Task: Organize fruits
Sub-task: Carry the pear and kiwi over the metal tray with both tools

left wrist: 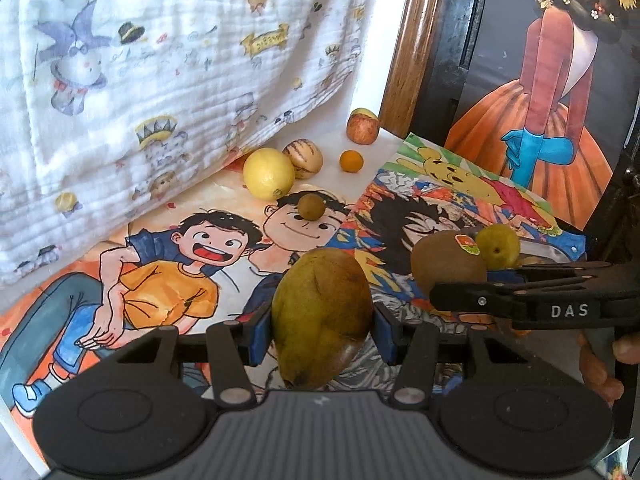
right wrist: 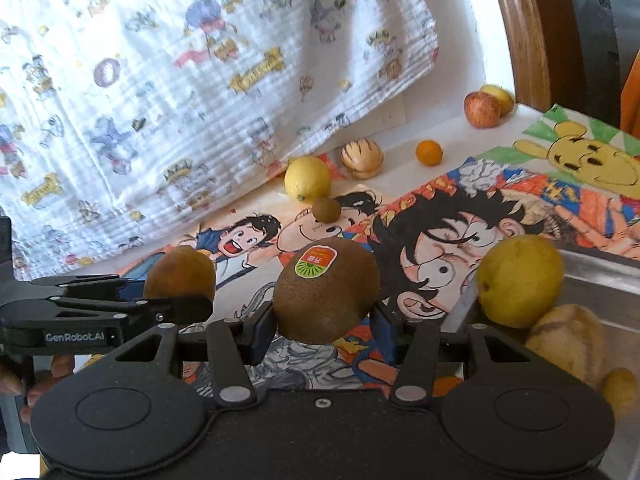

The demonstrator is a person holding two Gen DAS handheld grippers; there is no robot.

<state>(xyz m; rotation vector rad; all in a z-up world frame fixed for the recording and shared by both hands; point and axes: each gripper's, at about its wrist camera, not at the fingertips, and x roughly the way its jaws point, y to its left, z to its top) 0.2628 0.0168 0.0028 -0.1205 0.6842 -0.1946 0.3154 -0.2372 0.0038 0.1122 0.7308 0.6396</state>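
My left gripper (left wrist: 322, 338) is shut on a green-yellow mango (left wrist: 322, 312), its blue pads pressing both sides, lifted above the cartoon mats. My right gripper (right wrist: 326, 330) is shut on a brown kiwi (right wrist: 326, 296) with a red-green sticker. Each gripper shows in the other's view: the right one (left wrist: 456, 292) holds the kiwi (left wrist: 444, 264) at the right, and the left one (right wrist: 176, 308) carries the mango (right wrist: 180, 274) at the left. On the table beyond lie a lemon (right wrist: 307, 179), a striped melon (right wrist: 362, 158), a small orange (right wrist: 429, 153), an apple (right wrist: 482, 109) and a small brown fruit (right wrist: 326, 209).
A metal tray (right wrist: 600, 284) at the right holds a yellow-green fruit (right wrist: 520, 280) and a tan striped fruit (right wrist: 568, 340). A printed white cloth (left wrist: 160, 80) hangs along the back left. A wooden frame (left wrist: 412, 40) and a painted picture (left wrist: 552, 100) stand at the right.
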